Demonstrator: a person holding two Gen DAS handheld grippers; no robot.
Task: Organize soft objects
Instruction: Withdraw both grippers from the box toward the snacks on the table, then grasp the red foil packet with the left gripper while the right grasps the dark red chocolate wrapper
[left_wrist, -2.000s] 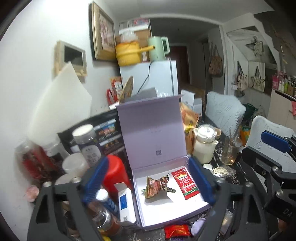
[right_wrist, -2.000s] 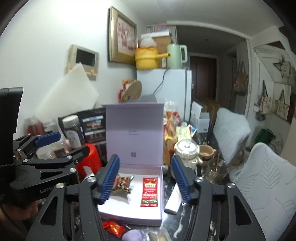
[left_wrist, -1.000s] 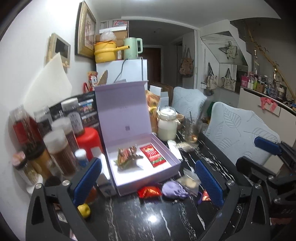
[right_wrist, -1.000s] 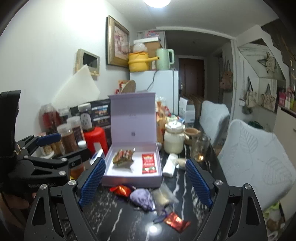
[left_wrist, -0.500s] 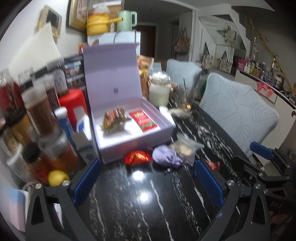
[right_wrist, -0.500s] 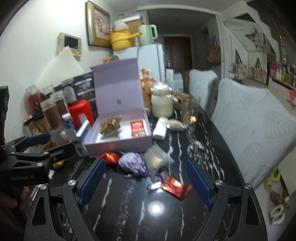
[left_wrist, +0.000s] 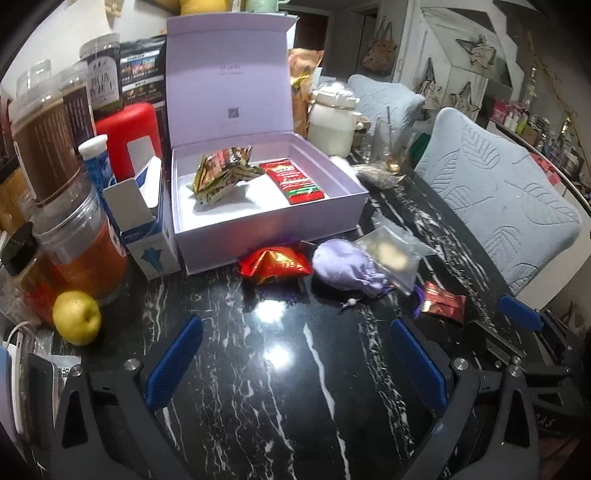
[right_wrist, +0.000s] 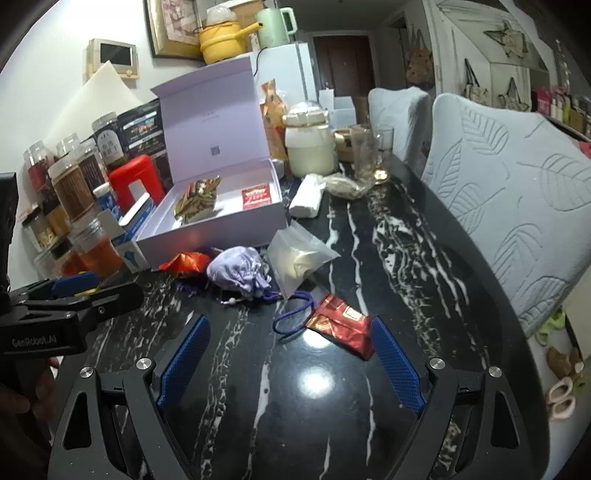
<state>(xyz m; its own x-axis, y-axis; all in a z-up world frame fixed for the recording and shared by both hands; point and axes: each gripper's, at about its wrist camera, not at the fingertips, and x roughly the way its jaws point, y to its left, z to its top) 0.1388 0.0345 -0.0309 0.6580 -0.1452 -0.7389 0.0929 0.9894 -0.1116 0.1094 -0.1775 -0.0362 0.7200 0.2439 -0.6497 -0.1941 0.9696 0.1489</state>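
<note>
An open lilac box (left_wrist: 343, 206) (right_wrist: 207, 236) stands on the black marble table with a crumpled wrapper (left_wrist: 221, 173) and a red sachet (left_wrist: 295, 181) inside. In front of it lie a red foil packet (left_wrist: 275, 264) (right_wrist: 184, 262), a lilac drawstring pouch (left_wrist: 347, 269) (right_wrist: 238, 275), a clear plastic bag (left_wrist: 391, 254) (right_wrist: 299, 258) and a dark red packet (left_wrist: 443, 301) (right_wrist: 341, 325). My left gripper (left_wrist: 295, 358) is open and empty, short of the packets. My right gripper (right_wrist: 290, 354) is open and empty, its right finger beside the dark red packet.
Jars (left_wrist: 79, 240), a red canister (left_wrist: 125, 129), a blue-white carton (left_wrist: 144, 221) and a yellow fruit (left_wrist: 77, 317) crowd the left side. A white jar (right_wrist: 308, 147), a glass (right_wrist: 364, 155) and a white roll (right_wrist: 306, 195) stand behind. Padded chairs (right_wrist: 517, 184) line the right edge.
Both grippers have pulled back from the box and dropped lower toward the table. The loose packets in front of the box have come into view; the jaws stayed open.
</note>
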